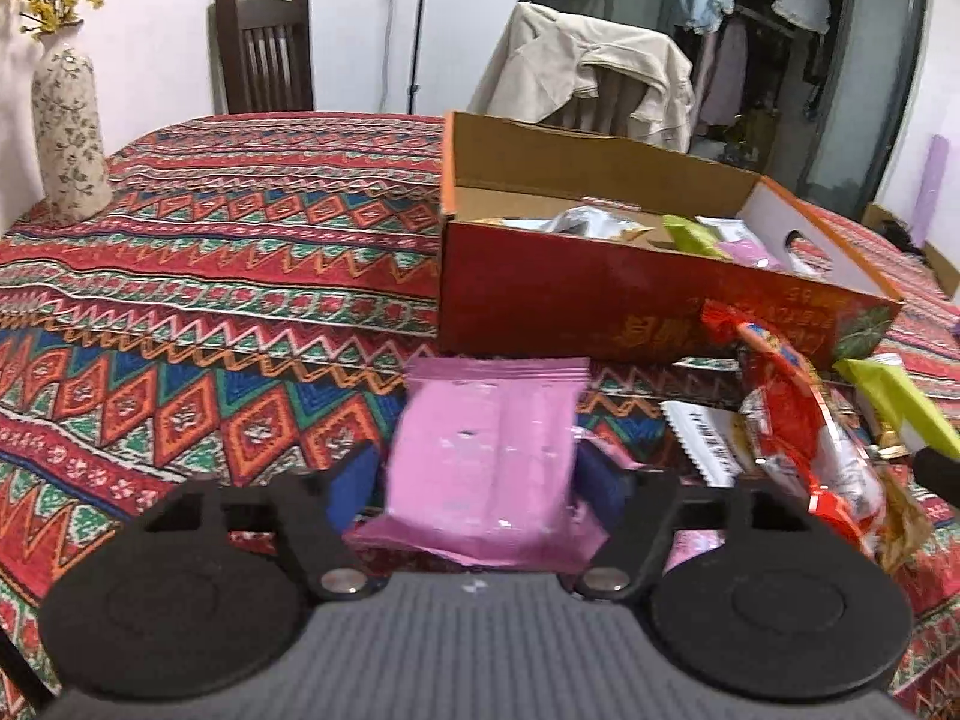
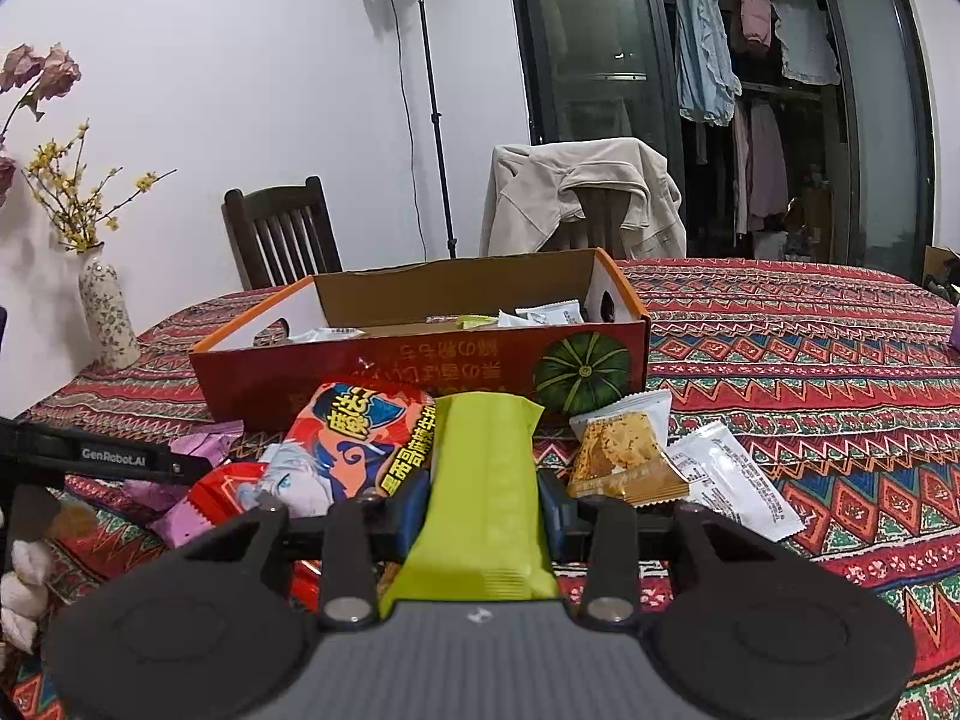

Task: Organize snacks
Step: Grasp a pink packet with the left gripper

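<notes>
An open red cardboard box [image 1: 576, 294] [image 2: 390, 372] stands on the patterned tablecloth with several snack packets inside. My left gripper [image 1: 480, 468] is shut on a pink packet [image 1: 486, 438], its blue pads pressing both sides, just in front of the box's near wall. My right gripper [image 2: 486, 498] is shut on a lime-green packet [image 2: 486, 480], also in front of the box. Loose snacks lie around: a red packet [image 1: 786, 420], an orange cartoon packet [image 2: 360, 438], a cracker packet [image 2: 624, 450] and a white packet [image 2: 738, 486].
A flowered vase [image 1: 66, 132] [image 2: 108, 312] stands at the table's left edge. Behind the table are a dark wooden chair [image 1: 264, 54] and a chair draped with a beige jacket [image 1: 588, 72]. A lamp stand [image 2: 432, 120] rises by the wall. The left gripper's body [image 2: 114, 456] shows in the right view.
</notes>
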A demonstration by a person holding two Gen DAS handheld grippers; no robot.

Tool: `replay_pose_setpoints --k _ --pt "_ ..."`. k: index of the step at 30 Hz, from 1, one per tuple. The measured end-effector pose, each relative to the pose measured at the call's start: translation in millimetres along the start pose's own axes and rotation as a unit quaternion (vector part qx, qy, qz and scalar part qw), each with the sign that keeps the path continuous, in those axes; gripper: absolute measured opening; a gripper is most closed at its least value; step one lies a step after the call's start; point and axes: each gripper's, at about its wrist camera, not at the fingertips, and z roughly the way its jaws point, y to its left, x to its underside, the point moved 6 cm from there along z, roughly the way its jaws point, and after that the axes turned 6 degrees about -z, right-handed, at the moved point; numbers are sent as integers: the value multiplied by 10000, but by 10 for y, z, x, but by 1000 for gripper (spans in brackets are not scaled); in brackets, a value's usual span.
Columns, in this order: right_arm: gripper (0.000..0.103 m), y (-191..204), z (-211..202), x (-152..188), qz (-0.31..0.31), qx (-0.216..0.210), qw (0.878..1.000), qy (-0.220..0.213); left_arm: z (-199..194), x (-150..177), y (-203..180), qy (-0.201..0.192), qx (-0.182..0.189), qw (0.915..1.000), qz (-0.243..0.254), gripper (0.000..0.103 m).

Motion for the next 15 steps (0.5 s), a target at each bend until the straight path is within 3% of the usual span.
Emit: replay_pose_setpoints --k 15 --pt "37 35 -36 -1 -16 -16 10000 -22 -261 22 -51 -295 103 9995 40 63"
